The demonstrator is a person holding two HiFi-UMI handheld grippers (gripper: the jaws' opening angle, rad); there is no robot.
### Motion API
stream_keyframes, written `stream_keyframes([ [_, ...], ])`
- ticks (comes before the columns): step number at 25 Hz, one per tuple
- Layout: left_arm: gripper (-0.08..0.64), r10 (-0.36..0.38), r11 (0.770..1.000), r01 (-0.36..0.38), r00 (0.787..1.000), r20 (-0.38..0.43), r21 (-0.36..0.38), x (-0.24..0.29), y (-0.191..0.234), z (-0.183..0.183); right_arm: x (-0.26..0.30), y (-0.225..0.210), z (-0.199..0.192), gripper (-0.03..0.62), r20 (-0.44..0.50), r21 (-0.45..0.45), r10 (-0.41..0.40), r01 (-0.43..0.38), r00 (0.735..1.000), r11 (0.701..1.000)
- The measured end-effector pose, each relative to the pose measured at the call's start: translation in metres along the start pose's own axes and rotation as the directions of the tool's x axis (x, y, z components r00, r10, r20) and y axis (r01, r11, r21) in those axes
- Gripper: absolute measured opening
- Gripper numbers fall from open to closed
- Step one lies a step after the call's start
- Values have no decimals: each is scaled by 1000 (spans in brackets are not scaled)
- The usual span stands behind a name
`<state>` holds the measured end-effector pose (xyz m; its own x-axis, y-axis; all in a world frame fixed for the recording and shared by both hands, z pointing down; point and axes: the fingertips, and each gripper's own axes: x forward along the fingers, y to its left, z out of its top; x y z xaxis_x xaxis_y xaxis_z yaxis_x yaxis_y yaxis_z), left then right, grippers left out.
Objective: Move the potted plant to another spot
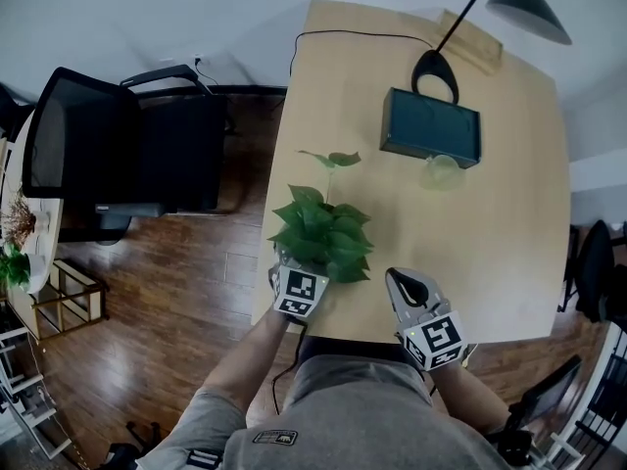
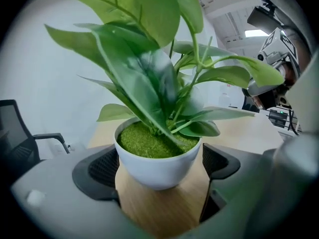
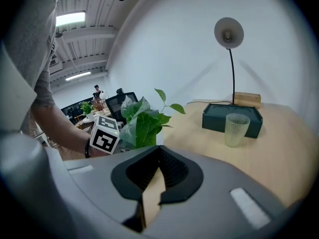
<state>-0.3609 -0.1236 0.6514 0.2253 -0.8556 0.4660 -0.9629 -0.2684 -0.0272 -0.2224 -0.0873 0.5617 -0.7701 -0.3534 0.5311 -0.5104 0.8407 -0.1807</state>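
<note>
The potted plant point(image 1: 323, 238), green leaves in a white pot point(image 2: 157, 171), stands on the wooden table point(image 1: 509, 262) near its front left corner. My left gripper point(image 1: 312, 270) is open wide around the pot. Its black pads point(image 2: 102, 168) flank the pot's sides with a small gap on each side. Leaves hide its fingertips in the head view. My right gripper point(image 1: 407, 284) hovers to the right of the plant, over the table's front edge. It is shut and holds nothing, its pads meeting at the tip point(image 3: 159, 156). The right gripper view shows the plant point(image 3: 142, 123) to its left.
A dark green box point(image 1: 431, 125) sits at the back with a ribbed glass point(image 1: 443, 169) in front of it. A black desk lamp point(image 1: 436, 71) and a wooden block point(image 1: 470, 37) stand behind. A black office chair point(image 1: 118, 150) is left of the table.
</note>
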Motion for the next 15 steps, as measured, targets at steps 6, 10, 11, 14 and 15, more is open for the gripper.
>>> stream_keyframes([
  [6, 515, -23, 1000, 23, 1000, -9, 16, 7, 2, -1, 3, 3, -2, 5, -8, 6, 6, -6, 1000, 1000],
  [10, 494, -44, 998, 44, 999, 5, 36, 11, 3, 6, 5, 5, -2, 5, -11, 6, 7, -7, 1000, 1000],
  [11, 492, -48, 998, 47, 999, 8, 35, 11, 2, 7, 5, 6, -3, 5, -14, 7, 6, -6, 1000, 1000],
  [14, 488, -52, 998, 51, 998, 21, 33, 13, 2, 8, 6, 7, -3, 5, -19, 8, 7, -7, 1000, 1000],
  [15, 486, -50, 998, 49, 999, 23, 32, 13, 2, 8, 6, 7, -3, 5, -19, 8, 9, -9, 1000, 1000],
])
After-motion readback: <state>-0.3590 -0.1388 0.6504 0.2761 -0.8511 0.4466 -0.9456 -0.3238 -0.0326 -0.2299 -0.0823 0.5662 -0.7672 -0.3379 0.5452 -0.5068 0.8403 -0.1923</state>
